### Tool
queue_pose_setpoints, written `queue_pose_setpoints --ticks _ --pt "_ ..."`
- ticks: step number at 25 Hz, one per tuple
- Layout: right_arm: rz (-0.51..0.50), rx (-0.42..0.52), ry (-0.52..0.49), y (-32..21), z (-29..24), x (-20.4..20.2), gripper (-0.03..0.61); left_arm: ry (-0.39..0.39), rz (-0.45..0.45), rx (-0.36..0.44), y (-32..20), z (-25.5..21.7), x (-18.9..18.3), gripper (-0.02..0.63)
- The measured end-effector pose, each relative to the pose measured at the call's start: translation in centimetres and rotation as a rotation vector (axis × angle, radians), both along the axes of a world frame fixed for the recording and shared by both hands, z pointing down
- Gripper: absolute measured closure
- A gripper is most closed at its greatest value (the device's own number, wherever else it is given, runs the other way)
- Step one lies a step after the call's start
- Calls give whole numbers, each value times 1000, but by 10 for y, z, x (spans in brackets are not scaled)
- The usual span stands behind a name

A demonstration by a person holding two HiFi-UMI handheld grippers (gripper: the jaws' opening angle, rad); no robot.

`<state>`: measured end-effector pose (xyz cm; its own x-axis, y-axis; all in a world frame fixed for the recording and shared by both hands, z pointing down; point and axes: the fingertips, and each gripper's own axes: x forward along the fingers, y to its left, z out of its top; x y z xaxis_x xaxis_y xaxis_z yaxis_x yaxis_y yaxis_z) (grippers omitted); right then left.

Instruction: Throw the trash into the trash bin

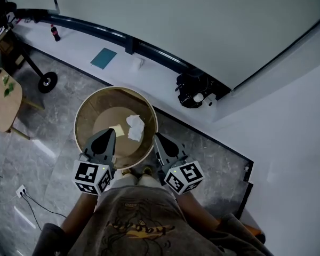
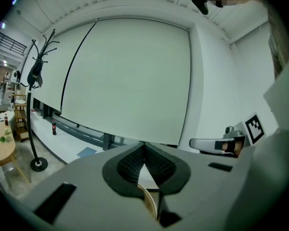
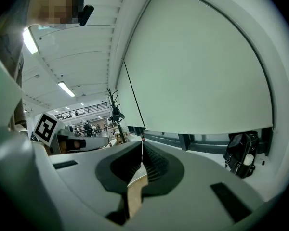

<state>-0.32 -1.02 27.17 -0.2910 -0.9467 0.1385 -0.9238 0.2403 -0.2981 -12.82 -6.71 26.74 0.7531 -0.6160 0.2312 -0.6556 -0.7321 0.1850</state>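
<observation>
While the left gripper [image 2: 144, 146] is pressing its jaws together, the thin tan wall of the bin [image 2: 151, 199] is sitting pinched in the slot between them. The right gripper [image 3: 142, 146] is doing the same on the opposite side, fully closed with the tan wall running up between its pads.

Head view: both grippers are gripping the near rim of the round bin, one on each side. The person's feet [image 1: 140, 170] are showing just below it. Judgement: the bin is hanging between the two grips, not resting on the floor.

Trash: a crumpled white paper [image 1: 135, 127] and a pale flat scrap [image 1: 117, 129] are lying side by side on the bin's bottom, so they are already inside.

Handling (judged, not tested):
- The paper is looking light, soft and crushable, and any raised fold is offering a hold.
- The bin is looking light and thin-walled. Its wall is likely flexing under a pinch and could be sliding through the pads if tilted, so two opposed holds at the rim with the bin kept level are suiting it best.

Surroundings:
- A white ledge [image 1: 80, 47] is running along the wall ahead, carrying a black bag [image 1: 194, 89], a teal sheet [image 1: 103, 58] and a dark bottle [image 1: 55, 32].
- A coat stand's base [image 1: 47, 81] and a wooden table [image 1: 2, 103] are standing to the left.
- A socket with its cable [image 1: 21, 192] is lying on the floor near the left side, posing a trip risk.
</observation>
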Motion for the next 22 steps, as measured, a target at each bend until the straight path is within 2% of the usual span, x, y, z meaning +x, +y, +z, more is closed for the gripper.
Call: queue_pose_setpoints --ticks 14,22 --pt "-73 -38 -10 -46 37 10 558 22 -5 -66 -33 41 28 600" --pt "-76 -61 -13 -79 91 19 558 -2 -20 -76 -58 103 35 600"
